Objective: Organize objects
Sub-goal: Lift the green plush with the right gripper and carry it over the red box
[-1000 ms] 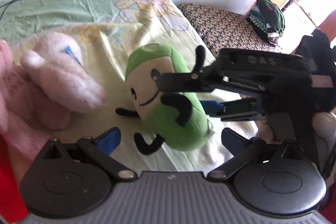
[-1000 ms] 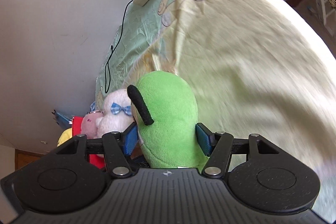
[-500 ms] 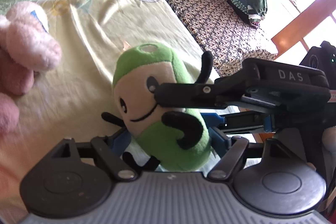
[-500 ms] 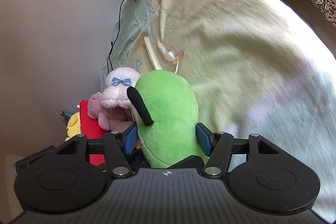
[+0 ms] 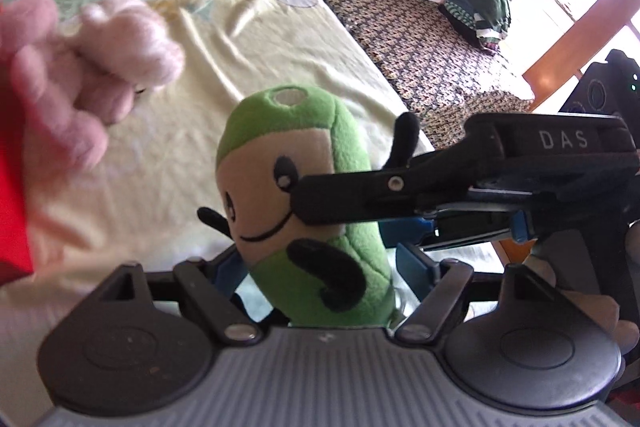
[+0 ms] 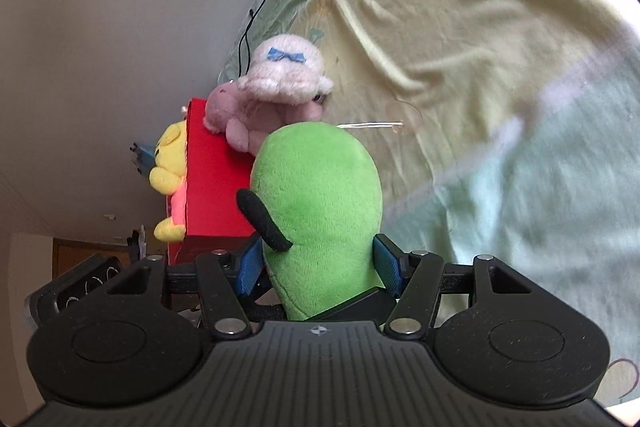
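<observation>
At the far left of the left wrist view a red box (image 5: 12,219) shows at the edge, with a fluffy pink plush animal (image 5: 80,67) leaning against it, blurred. In the middle, the green bean-shaped plush toy with a cream face and black limbs (image 5: 304,195) is held up above the yellow-green bedsheet (image 5: 168,163). The left hand-held gripper (image 5: 320,269) brackets its lower body, blue pads close to the plush; whether they press I cannot tell. From the right, the right hand-held gripper (image 6: 320,263) is clamped on the toy's sides. This looks like a handover or carry toward the box. Next, one gripper should keep its hold while the toy travels left.
</observation>
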Demonstrator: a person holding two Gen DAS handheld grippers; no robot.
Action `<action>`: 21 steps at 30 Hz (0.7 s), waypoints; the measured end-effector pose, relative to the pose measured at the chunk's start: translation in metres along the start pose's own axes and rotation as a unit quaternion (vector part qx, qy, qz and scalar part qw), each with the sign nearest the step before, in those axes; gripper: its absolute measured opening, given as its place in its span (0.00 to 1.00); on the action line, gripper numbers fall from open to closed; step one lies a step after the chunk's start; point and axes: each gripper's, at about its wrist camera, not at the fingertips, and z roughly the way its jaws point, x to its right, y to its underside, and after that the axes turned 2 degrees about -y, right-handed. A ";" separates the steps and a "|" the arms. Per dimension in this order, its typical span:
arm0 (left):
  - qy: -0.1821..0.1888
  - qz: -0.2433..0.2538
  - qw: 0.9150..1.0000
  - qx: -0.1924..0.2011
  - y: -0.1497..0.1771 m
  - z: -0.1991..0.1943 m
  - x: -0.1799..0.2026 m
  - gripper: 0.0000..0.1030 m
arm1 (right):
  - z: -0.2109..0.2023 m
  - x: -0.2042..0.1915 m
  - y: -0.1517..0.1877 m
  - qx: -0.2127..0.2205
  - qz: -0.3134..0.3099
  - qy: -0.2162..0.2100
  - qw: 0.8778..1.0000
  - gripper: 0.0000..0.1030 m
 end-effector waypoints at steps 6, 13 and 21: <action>-0.038 -0.029 0.998 0.031 0.022 -0.040 -0.016 0.76 | 0.025 -0.033 0.015 -0.054 -0.057 -0.027 0.997 0.59; -0.100 -0.077 0.989 0.071 0.050 -0.094 -0.046 0.76 | 0.074 -0.082 0.033 -0.125 -0.115 -0.068 0.983 0.59; -0.144 -0.125 0.975 0.113 0.081 -0.154 -0.089 0.76 | 0.129 -0.141 0.062 -0.172 -0.185 -0.095 0.963 0.59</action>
